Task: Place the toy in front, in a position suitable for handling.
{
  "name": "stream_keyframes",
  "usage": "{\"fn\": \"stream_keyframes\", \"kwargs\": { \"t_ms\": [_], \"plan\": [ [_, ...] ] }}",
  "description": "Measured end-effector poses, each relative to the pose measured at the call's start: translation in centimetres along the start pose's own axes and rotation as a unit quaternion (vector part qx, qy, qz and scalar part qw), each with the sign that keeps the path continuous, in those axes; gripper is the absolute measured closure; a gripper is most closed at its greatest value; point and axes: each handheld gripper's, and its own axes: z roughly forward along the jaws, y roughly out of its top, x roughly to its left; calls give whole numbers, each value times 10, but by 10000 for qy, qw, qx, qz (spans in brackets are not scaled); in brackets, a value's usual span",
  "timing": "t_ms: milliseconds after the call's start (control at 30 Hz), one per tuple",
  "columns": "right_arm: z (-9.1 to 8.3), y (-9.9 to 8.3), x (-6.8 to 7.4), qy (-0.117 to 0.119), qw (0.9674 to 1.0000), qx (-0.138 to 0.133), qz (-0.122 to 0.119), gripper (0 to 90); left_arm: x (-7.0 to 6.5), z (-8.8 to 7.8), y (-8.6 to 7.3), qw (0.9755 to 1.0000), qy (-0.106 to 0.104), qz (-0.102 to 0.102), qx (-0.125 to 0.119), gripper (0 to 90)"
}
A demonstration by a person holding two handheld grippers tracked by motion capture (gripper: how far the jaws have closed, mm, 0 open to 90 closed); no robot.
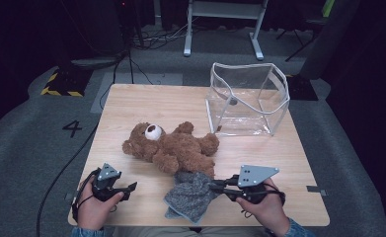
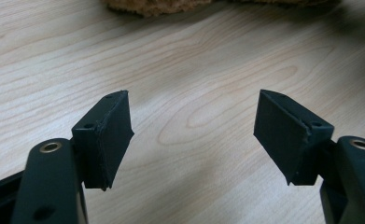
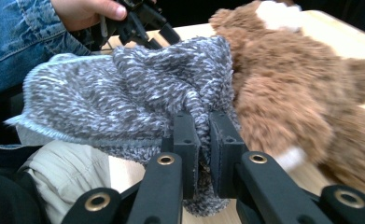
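Note:
A brown teddy bear (image 1: pixel 173 147) lies on its back in the middle of the wooden table (image 1: pixel 146 106), its fur (image 3: pixel 292 84) close in the right gripper view. A grey knitted cloth (image 1: pixel 191 196) hangs bunched at the bear's near side, by the table's front edge. My right gripper (image 1: pixel 213 186) is shut on a fold of that cloth (image 3: pixel 124 98), pinched between its pads (image 3: pixel 203 154). My left gripper (image 1: pixel 132 188) rests low at the front left, open, with bare wood between its fingertips (image 2: pixel 194 135). The bear's edge (image 2: pixel 161 5) lies just beyond it.
A clear plastic bag with white trim (image 1: pixel 247 98) stands open at the table's back right. A cable (image 1: pixel 64 168) runs across the grey floor at the left. A person's denim sleeve (image 3: pixel 17 42) and other hand appear in the right gripper view.

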Motion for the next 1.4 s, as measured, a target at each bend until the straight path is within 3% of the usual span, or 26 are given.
{"fn": "stream_keyframes", "kwargs": {
  "t_ms": [300, 533, 700, 933, 1133, 1200, 1233, 1300, 1400],
  "plan": [
    [-53, -11, -7, -523, 9983, -125, 234, 830, -2, 9, 8, 9999, -97, 88, 27, 278],
    [-87, -28, -20, -1087, 9927, -111, 509, 830, -2, 11, 10, 9999, -121, 107, 37, 278],
    [-107, -47, -36, -1540, 9851, 8, 765, 829, -1, 10, 9, 9999, -97, 77, 28, 278],
    [-119, -75, -59, -2211, 9697, 266, 1002, 828, -2, 10, 7, 9999, -94, 66, 32, 278],
    [-118, -102, -80, -2469, 9590, 378, 1340, 807, -2, 8, 4, 9999, -80, 47, 57, 278],
    [-119, -109, -87, -2529, 9551, 404, 1490, 743, -2, 7, 3, 10000, -49, 48, 62, 278],
    [-120, -111, -89, -2540, 9537, 475, 1540, 658, -2, 7, 3, 9999, -58, 71, 65, 278],
    [-119, -112, -92, -2530, 9523, 556, 1615, 468, -1, 6, 1, 10000, -50, 24, 54, 278],
    [-118, -105, -90, -2517, 9529, 403, 1645, 344, -1, 3, -2, 10000, -4, 8, 55, 277]
  ]
}}
